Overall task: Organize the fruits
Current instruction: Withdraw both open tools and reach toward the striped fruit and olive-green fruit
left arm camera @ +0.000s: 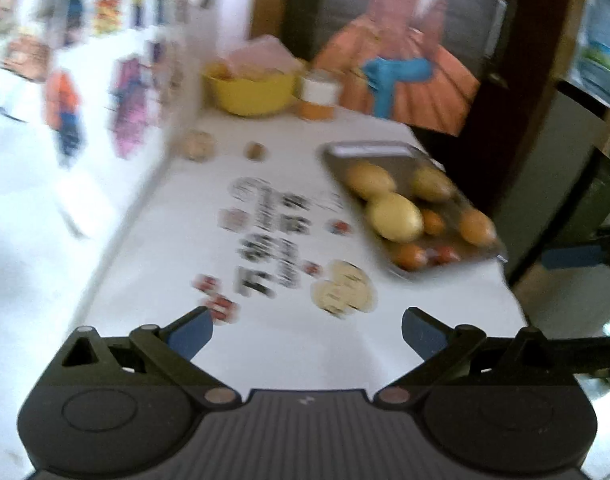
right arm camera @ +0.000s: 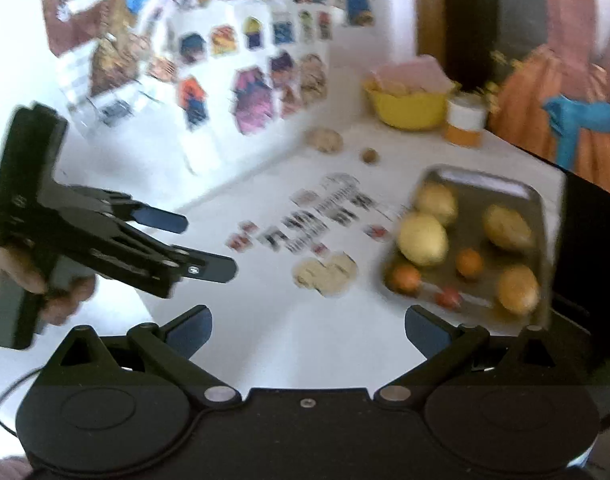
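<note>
A metal tray (left arm camera: pixel 345 152) (right arm camera: pixel 477 178) lies at the right edge of the white table and holds several fruits: big yellow ones (left arm camera: pixel 393 217) (right arm camera: pixel 423 240), small orange ones (left arm camera: pixel 433 222) (right arm camera: pixel 469 263) and a small red one (right arm camera: pixel 448 297). My left gripper (left arm camera: pixel 307 330) hovers open over the table's near part, empty; the right wrist view shows it from the side (right arm camera: pixel 209 246), held by a hand. My right gripper (right arm camera: pixel 308 330) is open and empty too, just short of the tray. Both views are blurred.
A yellow bowl (left arm camera: pixel 251 92) (right arm camera: pixel 409 110) and a white-and-orange jar (left arm camera: pixel 319 96) (right arm camera: pixel 465 120) stand at the far end. Two small brown lumps (left arm camera: pixel 199 145) (left arm camera: pixel 256 150) lie near the sticker-covered white wall (left arm camera: pixel 85 100). Printed stickers mark the table middle (left arm camera: pixel 273 240).
</note>
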`<action>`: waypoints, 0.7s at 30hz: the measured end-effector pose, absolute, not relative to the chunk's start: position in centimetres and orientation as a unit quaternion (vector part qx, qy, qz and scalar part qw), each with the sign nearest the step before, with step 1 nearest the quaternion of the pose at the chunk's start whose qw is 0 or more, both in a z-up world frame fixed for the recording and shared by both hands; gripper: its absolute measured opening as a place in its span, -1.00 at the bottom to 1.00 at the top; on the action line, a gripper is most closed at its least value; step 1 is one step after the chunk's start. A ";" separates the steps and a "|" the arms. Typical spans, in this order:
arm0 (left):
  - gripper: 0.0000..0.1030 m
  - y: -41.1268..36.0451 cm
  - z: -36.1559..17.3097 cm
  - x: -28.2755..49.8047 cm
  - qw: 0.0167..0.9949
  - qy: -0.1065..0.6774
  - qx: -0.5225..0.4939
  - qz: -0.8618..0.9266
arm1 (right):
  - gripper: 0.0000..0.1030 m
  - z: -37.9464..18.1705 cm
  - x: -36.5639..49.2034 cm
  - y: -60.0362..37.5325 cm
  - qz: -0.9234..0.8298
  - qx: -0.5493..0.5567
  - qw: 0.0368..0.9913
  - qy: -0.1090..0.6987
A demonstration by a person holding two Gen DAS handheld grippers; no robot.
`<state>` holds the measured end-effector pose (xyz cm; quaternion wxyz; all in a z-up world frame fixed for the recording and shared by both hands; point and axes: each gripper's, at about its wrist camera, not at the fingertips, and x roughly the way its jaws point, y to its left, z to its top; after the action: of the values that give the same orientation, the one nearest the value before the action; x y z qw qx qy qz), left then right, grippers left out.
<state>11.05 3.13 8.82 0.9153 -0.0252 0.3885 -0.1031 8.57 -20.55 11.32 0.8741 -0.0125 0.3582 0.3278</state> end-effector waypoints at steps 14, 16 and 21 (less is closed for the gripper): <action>0.99 6.4 9.1 17.9 0.939 0.335 -0.069 -0.027 | 0.99 19.9 21.7 -15.6 0.383 -0.044 0.881 0.275; 0.99 5.7 8.8 19.4 0.941 0.333 -0.058 -0.024 | 0.99 19.3 24.1 -15.4 0.381 -0.039 0.879 0.284; 0.99 4.3 8.1 23.9 0.942 0.333 -0.043 -0.018 | 0.99 17.1 30.3 -14.7 0.375 -0.014 0.873 0.310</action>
<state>23.89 4.30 8.06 0.9419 -0.0428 0.3328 -0.0181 30.35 -14.73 17.12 0.8734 -0.0143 0.3102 0.3751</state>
